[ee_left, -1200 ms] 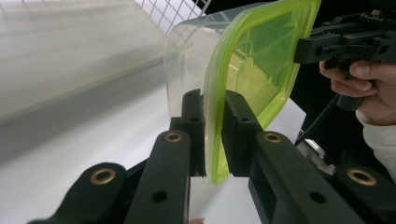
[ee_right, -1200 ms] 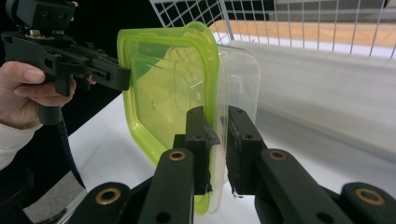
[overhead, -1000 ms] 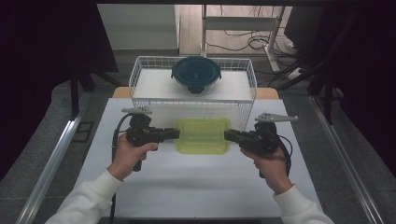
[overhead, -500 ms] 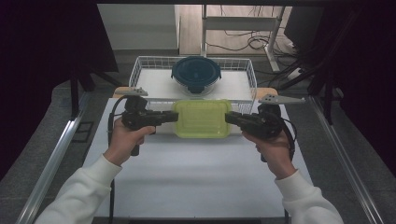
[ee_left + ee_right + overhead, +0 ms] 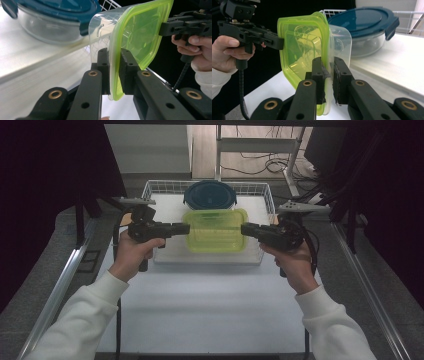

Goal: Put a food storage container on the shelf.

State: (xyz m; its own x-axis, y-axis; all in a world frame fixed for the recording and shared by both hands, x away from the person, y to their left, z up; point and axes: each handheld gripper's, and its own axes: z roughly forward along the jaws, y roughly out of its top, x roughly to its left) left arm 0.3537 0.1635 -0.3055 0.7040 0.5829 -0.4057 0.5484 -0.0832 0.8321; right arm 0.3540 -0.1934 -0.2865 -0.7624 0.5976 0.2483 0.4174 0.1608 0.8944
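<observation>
while both grippers pinch it, the green-lidded container (image 5: 216, 230) hangs in the air over the front edge of the white wire basket (image 5: 260, 195), held level, lid up. left gripper (image 5: 181, 228) is clamped on the container's 9 o'clock short end, jaws nearly closed with just the lid rim and wall between the pads, clear in the left gripper view (image 5: 115, 67). right gripper (image 5: 247, 229) does the same on the 3 o'clock end, pads pressing the rim in the right gripper view (image 5: 328, 75). both point inward at each other, so the container's long axis runs 9 to 3 straight between the two tools, each hand about equally near.

key relation: the basket lies at 12 o'clock from the container, and the round blue-lidded glass bowl (image 5: 209, 196) already sits in the basket's far middle, just beyond the container's 12 o'clock edge. free floor of the basket lies under and just in front of the container, on the near side of the bowl. judgement: next move is likely a lower into the basket, keeping the long axis 9 to 3 so it clears the bowl and the front wire wall. risk: uneven lowering would tilt it, since each end has only a thin rim grip.

white table (image 5: 210, 310) at 6 o'clock.
</observation>
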